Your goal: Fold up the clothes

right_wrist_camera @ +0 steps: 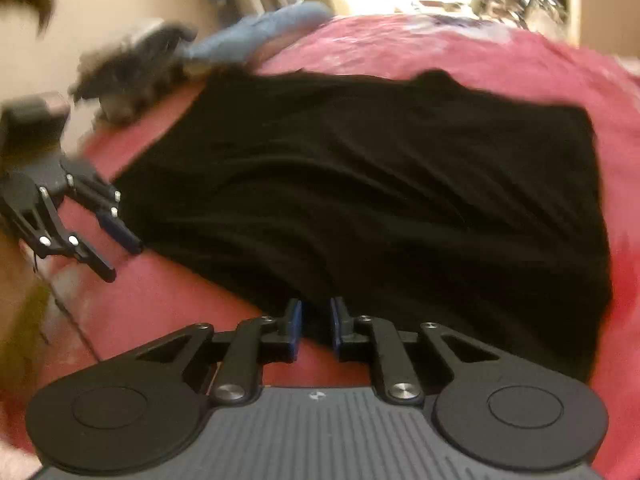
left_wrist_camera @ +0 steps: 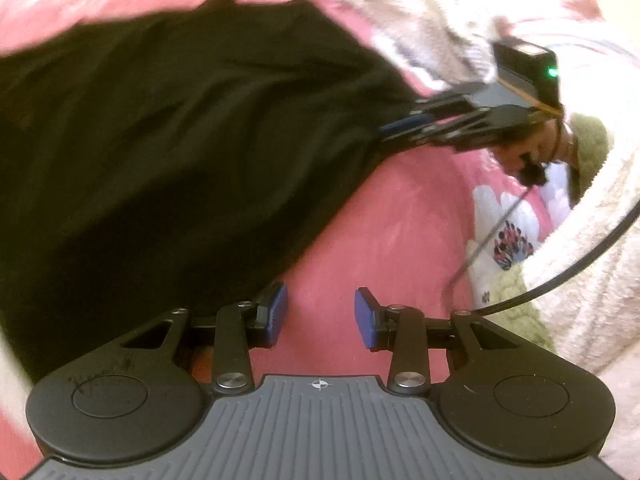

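Pink bedspread (right_wrist_camera: 160,300); black garment (right_wrist_camera: 380,200) spread flat; left claw (left_wrist_camera: 321,317) parted.

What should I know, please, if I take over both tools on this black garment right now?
Left tool: open, empty, over the pink bedspread beside the garment's edge.
Right tool: nearly closed at the near edge of the black garment; whether it pinches the cloth, I cannot tell.
Garment: spread mostly flat and wrinkled on the bedspread. Other laundry is piled at the far edge.
Done: laid out; how many folds are made is unclear.
Left: grip the edges, fold, smooth.
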Demonstrator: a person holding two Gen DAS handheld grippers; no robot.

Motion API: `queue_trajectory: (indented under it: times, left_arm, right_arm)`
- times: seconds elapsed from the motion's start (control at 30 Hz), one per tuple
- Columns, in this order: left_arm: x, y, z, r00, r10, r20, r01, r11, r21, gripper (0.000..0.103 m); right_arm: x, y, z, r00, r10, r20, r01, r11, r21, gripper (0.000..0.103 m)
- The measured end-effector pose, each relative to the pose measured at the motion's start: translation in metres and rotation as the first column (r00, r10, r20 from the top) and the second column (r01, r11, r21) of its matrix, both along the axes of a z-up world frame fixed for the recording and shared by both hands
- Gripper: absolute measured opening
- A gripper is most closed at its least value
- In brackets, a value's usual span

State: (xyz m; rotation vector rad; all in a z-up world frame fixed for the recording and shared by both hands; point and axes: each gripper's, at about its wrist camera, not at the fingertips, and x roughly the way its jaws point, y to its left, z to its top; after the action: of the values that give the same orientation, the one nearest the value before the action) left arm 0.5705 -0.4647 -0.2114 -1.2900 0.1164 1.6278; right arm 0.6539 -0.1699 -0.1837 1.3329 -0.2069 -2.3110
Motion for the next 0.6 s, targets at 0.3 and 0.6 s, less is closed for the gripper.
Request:
queue_trajectory:
  times: [0.3, 0.6]
  left_arm:
    - [-0.01, -0.072, 0.018, 0.98, 0.195, 0.037, -0.192, 0.978, -0.082, 0.038]
    - [-0.048, -0.125, 0.025, 0.857, 0.515, 0.021, -0.513, 0.855, -0.077, 0.046]
  right_arm:
    - [-0.071, -0.107, 0.043, 0.921, 0.343, -0.187, -0.334, 0.939, 0.078, 0.039]
    - [-0.072, -0.274, 0.025, 0.672, 0.659, -0.339, -0.618, 0.751, 0.235, 0.055]
